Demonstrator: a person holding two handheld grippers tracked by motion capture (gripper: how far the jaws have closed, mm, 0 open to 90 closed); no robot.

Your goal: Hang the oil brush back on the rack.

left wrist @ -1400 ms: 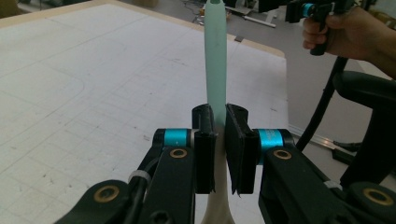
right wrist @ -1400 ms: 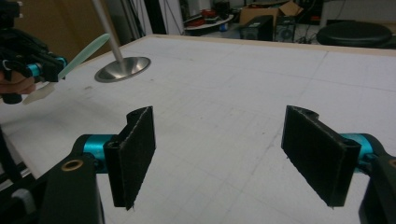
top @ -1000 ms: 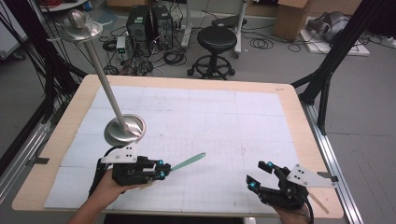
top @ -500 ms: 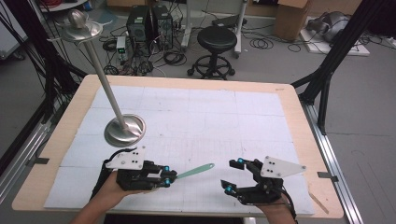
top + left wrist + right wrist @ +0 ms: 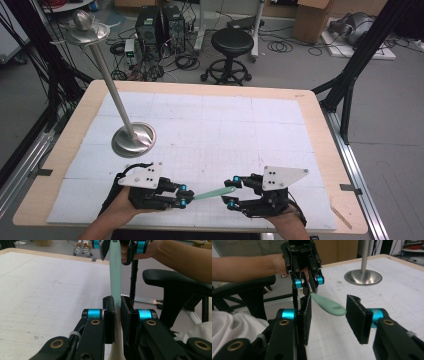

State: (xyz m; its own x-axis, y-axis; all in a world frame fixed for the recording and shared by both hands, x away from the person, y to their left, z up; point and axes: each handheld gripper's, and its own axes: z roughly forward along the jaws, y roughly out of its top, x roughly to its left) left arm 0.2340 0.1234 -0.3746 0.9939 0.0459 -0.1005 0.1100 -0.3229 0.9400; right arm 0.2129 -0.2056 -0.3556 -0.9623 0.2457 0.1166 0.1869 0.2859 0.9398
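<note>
Your right gripper (image 5: 232, 194) has come in from the table's right corner since a second ago, and its spread jaws now flank the free end of the handle (image 5: 214, 191). Your left gripper (image 5: 182, 195) stays clamped on the other end. From above, that pale green handle looks like a thin sliver bridging the two grippers, its long axis running from left jaws up-right toward the right ones. The right gripper view shows more: a flattened, rounded tip with an oval slot (image 5: 335, 307), hanging between the open pads without touching either. Beyond the left gripper stands a metal stand (image 5: 133, 140).
</note>
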